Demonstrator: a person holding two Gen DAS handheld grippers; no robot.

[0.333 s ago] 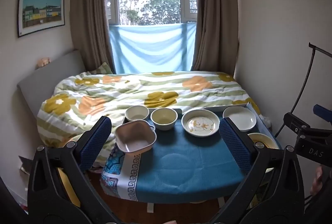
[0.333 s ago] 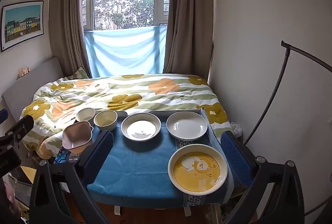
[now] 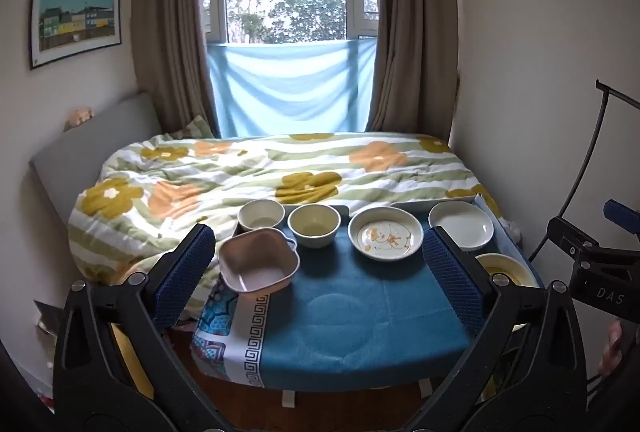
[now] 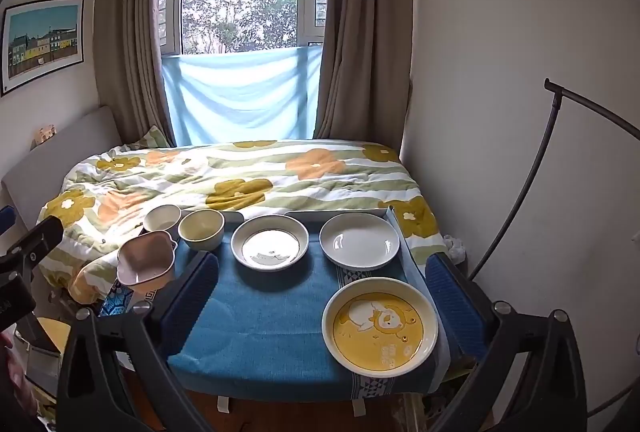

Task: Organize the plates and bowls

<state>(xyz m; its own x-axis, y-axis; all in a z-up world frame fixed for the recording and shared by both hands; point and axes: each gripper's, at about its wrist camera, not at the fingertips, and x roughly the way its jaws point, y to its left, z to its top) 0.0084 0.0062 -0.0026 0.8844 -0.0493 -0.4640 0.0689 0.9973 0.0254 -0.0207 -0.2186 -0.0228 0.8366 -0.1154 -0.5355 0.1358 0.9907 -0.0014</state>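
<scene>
Nothing has shifted since earlier: both grippers, left gripper and right gripper, hover wide and empty. Pink bowl sits near-left, yellow plate near-right; approach rims level.

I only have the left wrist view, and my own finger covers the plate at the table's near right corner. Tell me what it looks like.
Observer: The right wrist view shows the yellow plate whole: white rim, yellow centre with a bear drawing, nothing on it.
Operator: Report whether it touches the white plate.
Observer: No. The white plate lies behind it, with a thin strip of cloth showing between them.
Operator: Now give me the right gripper's state.
Observer: The right gripper is open and grips nothing.
</scene>
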